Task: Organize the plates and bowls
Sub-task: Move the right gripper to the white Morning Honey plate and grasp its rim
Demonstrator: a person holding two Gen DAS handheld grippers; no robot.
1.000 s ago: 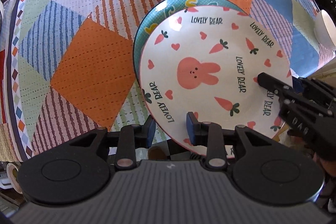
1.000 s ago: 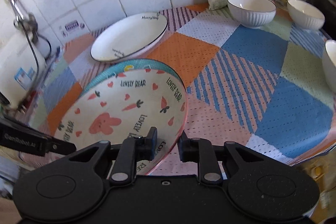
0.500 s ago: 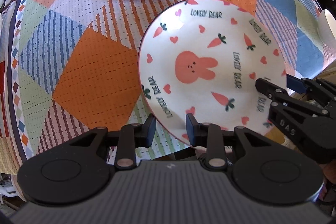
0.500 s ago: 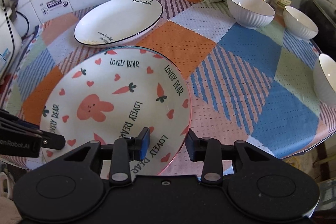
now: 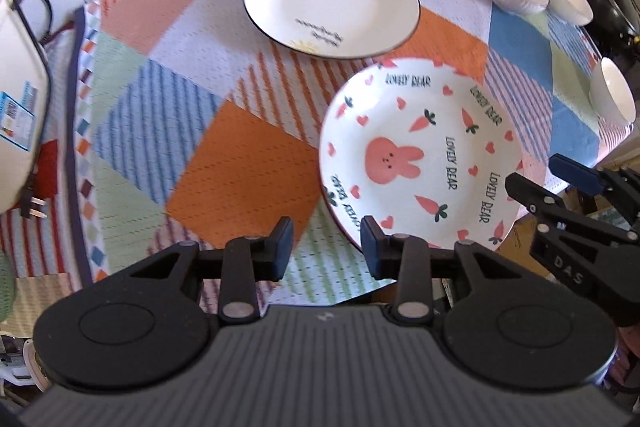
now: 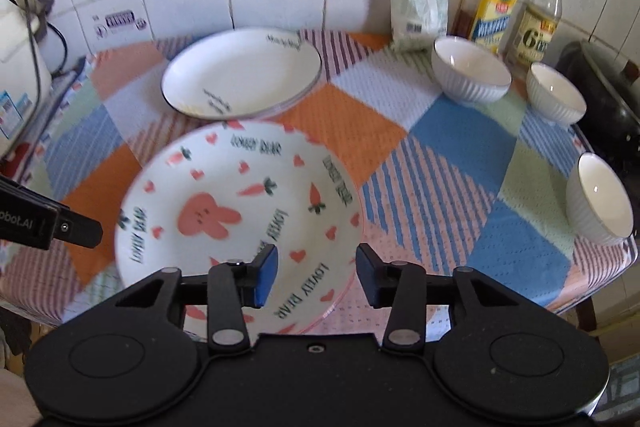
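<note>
At six o'clock on the surface (image 6: 440, 155), the bunny plate (image 6: 240, 211) overhangs the edge; left gripper (image 5: 326, 251) and right gripper (image 6: 316, 275), both opening and empty, could knock it off.

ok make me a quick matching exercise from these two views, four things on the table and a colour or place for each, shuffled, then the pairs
Things:
1. bunny plate
2. white plate
3. yellow-label bottle
4. lone bowl

Descriptions:
A. black rim, small lettering, near the tiled wall
B. by the table's right edge, apart from the other two bowls
C. pink rabbit, carrots and hearts, nearest the grippers
D. upright against the wall behind the bowls

Pairs: 1-C, 2-A, 3-D, 4-B
</note>
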